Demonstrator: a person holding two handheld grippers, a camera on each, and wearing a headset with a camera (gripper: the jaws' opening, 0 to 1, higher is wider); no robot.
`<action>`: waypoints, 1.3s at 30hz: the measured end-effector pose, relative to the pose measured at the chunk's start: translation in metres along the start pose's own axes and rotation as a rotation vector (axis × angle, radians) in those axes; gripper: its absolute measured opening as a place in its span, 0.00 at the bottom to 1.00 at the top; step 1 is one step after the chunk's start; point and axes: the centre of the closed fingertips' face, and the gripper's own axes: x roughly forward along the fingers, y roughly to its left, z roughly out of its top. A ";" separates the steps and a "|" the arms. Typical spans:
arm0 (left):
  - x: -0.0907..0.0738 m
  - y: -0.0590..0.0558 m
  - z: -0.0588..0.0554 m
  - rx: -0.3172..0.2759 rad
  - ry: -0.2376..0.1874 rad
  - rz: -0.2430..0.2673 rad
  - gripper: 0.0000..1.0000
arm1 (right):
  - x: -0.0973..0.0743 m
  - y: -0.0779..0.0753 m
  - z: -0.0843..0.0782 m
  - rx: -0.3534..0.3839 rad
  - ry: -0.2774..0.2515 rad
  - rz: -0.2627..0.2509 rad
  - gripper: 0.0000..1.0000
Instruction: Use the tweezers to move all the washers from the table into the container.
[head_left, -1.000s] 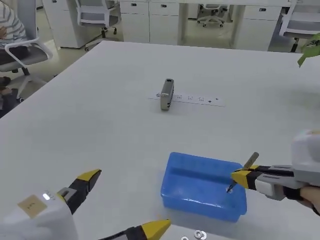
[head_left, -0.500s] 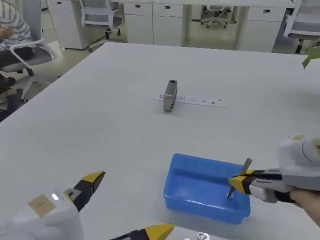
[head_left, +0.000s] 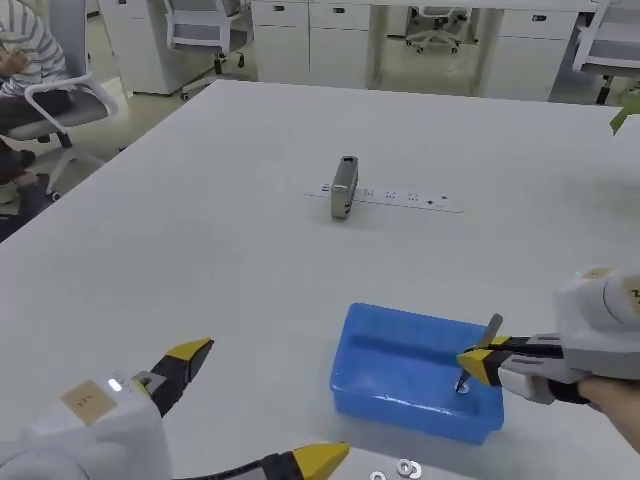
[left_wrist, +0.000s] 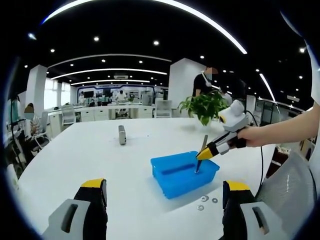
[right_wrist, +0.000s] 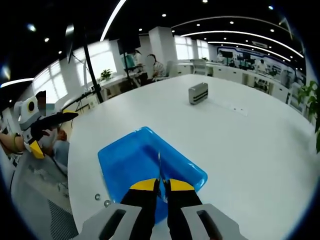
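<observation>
A blue container (head_left: 400, 368) stands on the white table near its front edge. My right gripper (head_left: 478, 362) is shut on grey tweezers (head_left: 490, 335), whose tip points down into the container's right end. From the right gripper view the tweezers (right_wrist: 159, 166) rise between the shut jaws (right_wrist: 161, 185) over the container (right_wrist: 130, 160). Small metal washers (head_left: 405, 467) lie on the table just in front of the container, also the washers (left_wrist: 204, 199) and washers (right_wrist: 106, 203). My left gripper (head_left: 260, 405) hangs open at the lower left with nothing in it.
A grey metal block (head_left: 344, 187) stands mid-table beside a flush socket strip (head_left: 405, 199). Office chairs (head_left: 60, 100) and a seated person are past the left table edge. A potted plant (left_wrist: 205, 106) stands to the right.
My right gripper has sunk slightly with the tweezers, which stay over the container's right end. The left gripper has hardly moved. The head camera has shifted a little.
</observation>
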 end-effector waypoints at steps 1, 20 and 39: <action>0.000 0.000 0.000 0.003 0.001 -0.001 0.99 | -0.002 0.001 0.002 0.002 -0.007 0.001 0.04; 0.000 -0.003 -0.002 0.005 0.010 -0.011 0.99 | -0.038 0.052 0.032 0.006 -0.147 0.084 0.04; 0.000 -0.003 -0.002 0.007 0.012 -0.010 0.99 | -0.032 0.085 -0.006 0.140 -0.102 0.161 0.04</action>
